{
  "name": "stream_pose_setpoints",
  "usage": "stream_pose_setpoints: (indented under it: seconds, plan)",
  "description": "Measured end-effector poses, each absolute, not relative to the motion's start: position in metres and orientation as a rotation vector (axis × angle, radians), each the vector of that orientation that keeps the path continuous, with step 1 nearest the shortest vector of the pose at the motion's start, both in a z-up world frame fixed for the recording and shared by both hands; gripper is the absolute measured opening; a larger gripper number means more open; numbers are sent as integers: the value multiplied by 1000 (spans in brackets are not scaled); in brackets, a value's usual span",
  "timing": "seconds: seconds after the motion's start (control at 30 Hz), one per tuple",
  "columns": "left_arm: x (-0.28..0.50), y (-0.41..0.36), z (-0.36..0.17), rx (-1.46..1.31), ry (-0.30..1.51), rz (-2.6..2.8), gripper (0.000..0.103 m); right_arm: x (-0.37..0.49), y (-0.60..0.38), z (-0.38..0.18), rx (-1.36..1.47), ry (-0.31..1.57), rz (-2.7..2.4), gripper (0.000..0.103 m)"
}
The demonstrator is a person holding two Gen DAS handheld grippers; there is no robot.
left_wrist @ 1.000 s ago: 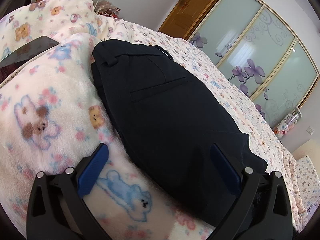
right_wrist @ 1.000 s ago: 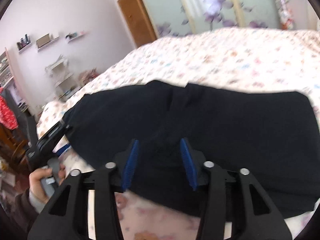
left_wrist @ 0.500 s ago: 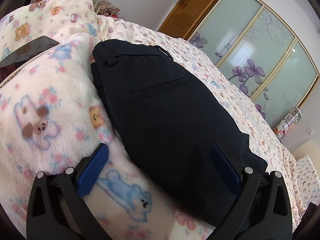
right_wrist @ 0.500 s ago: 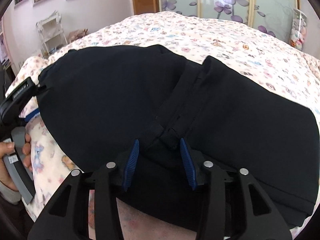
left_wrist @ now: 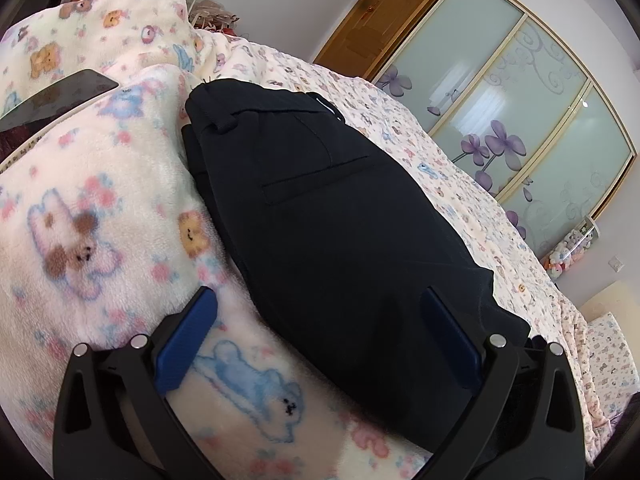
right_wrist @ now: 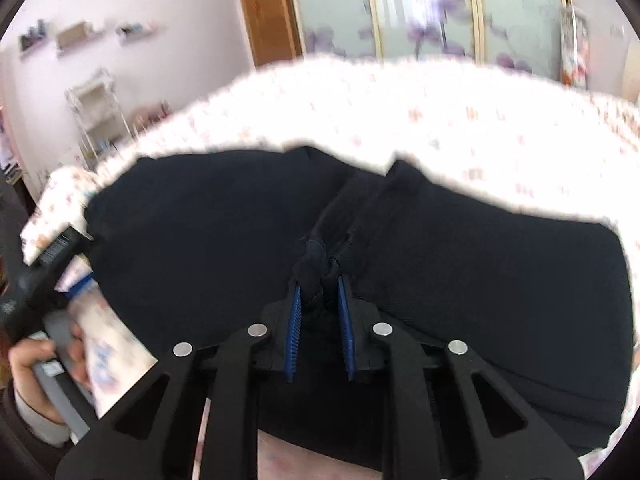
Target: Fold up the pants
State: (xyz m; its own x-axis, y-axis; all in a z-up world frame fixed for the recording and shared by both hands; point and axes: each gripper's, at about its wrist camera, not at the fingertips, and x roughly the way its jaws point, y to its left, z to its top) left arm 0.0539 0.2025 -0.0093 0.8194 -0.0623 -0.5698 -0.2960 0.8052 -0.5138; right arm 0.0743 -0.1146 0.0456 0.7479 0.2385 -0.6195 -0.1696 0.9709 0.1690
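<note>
- On the floral bedspread (left_wrist: 448, 152): black pants (left_wrist: 340, 248) lie flat, waistband end butting the teddy-print fleece blanket (left_wrist: 100, 208), back pocket up. Looks already folded lengthwise, though I can't confirm.
- Right gripper (right_wrist: 319, 292): jaws nearly together, clamped on a bunched pinch of pants near the crotch seam; likely the lift point for the next fold.
- Left gripper (left_wrist: 320, 320): jaws wide apart, holding nothing. Pants' near edge sits between them, right finger over cloth, left finger over blanket; probably staged to pin or grab.
- Right view is blurred.
</note>
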Motion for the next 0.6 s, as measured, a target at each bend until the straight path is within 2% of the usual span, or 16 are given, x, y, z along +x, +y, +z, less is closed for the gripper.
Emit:
stream_pose_setpoints:
  seconds: [0.13, 0.2, 0.23, 0.33, 0.4, 0.43, 0.47, 0.5, 0.6]
  plan:
    - [54, 202, -9, -626, 609, 138, 101, 83, -81, 35, 6, 761, 279, 20]
    - [54, 202, -9, -627, 608, 136, 101, 95, -70, 8, -68, 863, 252, 25]
    - [54, 202, -9, -628, 607, 135, 101, 94, -69, 9, -67, 852, 252, 28]
    - [54, 203, -10, -633, 606, 130, 101, 89, -74, 22, 20, 860, 327, 61]
    - [54, 203, -10, -632, 607, 130, 101, 83, -81, 31, 120, 811, 381, 66]
    - [54, 203, -10, -633, 607, 129, 101, 83, -84, 30, 153, 807, 398, 74]
    - [54, 203, -10, -634, 605, 127, 101, 89, -85, 23, 184, 835, 408, 77]
    - [53, 204, -10, -639, 602, 121, 101, 100, -83, 5, 199, 921, 405, 77]
    - [46, 215, -6, -701, 578, 25, 101, 95, -92, 10, 270, 895, 436, 77]
